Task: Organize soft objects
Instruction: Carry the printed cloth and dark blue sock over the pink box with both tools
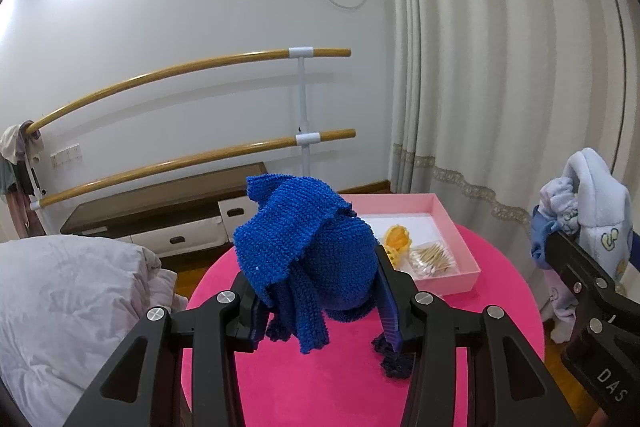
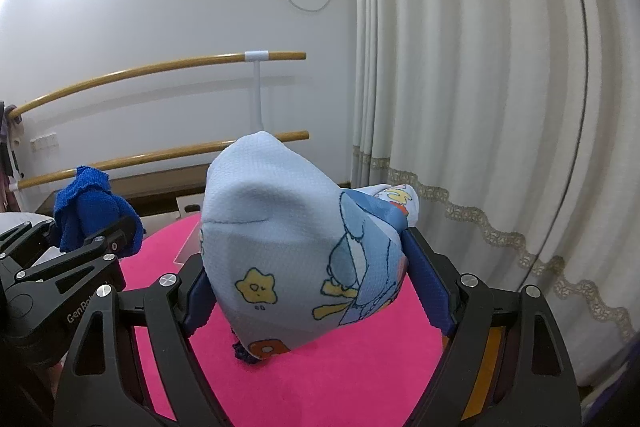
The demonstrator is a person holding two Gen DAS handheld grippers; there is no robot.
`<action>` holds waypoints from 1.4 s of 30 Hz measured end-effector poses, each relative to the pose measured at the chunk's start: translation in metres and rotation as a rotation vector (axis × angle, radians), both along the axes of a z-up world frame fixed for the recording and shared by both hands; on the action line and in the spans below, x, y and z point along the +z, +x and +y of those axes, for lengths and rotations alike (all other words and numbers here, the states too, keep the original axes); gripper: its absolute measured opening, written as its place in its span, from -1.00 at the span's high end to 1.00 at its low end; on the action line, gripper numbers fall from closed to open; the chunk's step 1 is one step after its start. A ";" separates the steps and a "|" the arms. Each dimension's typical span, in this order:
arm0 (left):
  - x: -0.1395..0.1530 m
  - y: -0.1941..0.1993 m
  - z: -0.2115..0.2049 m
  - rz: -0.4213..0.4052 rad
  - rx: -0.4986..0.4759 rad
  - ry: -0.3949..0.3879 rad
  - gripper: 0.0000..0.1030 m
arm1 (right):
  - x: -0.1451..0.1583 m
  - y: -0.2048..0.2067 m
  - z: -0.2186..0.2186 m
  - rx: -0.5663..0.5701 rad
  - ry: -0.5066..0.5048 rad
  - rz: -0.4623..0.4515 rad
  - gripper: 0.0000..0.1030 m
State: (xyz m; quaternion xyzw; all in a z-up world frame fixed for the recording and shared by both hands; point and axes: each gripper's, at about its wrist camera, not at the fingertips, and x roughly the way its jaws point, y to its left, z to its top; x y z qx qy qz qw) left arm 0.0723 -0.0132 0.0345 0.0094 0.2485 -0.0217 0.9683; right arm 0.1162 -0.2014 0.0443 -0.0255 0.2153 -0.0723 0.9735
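Note:
A dark blue knitted cloth [image 1: 304,251] is bunched up between the fingers of my left gripper [image 1: 318,311], which is shut on it above the pink round table [image 1: 320,387]. Its loose ends hang down toward the tabletop. My right gripper [image 2: 316,291] is shut on a light blue cartoon-printed cloth [image 2: 288,247] held over the same table. The right gripper with that pale cloth [image 1: 592,211] shows at the right edge of the left wrist view. The left gripper with the blue knit [image 2: 88,215] shows at the left of the right wrist view.
A pink shallow box [image 1: 460,267] at the table's far side holds a yellow item [image 1: 398,241] and a packet of cotton swabs [image 1: 432,259]. A bed with grey bedding [image 1: 72,299] lies left. Curtains [image 1: 500,67] hang right; two wooden rails [image 1: 180,163] and a low cabinet stand behind.

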 end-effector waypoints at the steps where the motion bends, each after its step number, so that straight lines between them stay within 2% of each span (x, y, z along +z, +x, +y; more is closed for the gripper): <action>1: -0.001 0.004 0.000 0.006 0.002 0.001 0.16 | 0.000 0.002 0.000 0.000 0.000 0.004 -0.57; 11: -0.006 0.051 -0.012 0.065 0.012 0.021 0.15 | -0.012 0.032 -0.007 -0.007 0.025 0.061 -0.57; 19: -0.008 0.107 -0.025 0.136 -0.018 0.023 0.15 | -0.025 0.067 -0.023 -0.021 0.058 0.117 -0.57; 26: -0.010 0.169 -0.034 0.209 -0.032 0.041 0.15 | -0.035 0.107 -0.034 -0.026 0.062 0.164 -0.57; 35: -0.013 0.269 -0.055 0.317 -0.046 0.093 0.15 | -0.054 0.168 -0.047 -0.030 0.080 0.263 -0.57; 42: -0.027 0.341 -0.072 0.396 -0.077 0.135 0.15 | -0.072 0.210 -0.049 -0.027 0.062 0.321 -0.57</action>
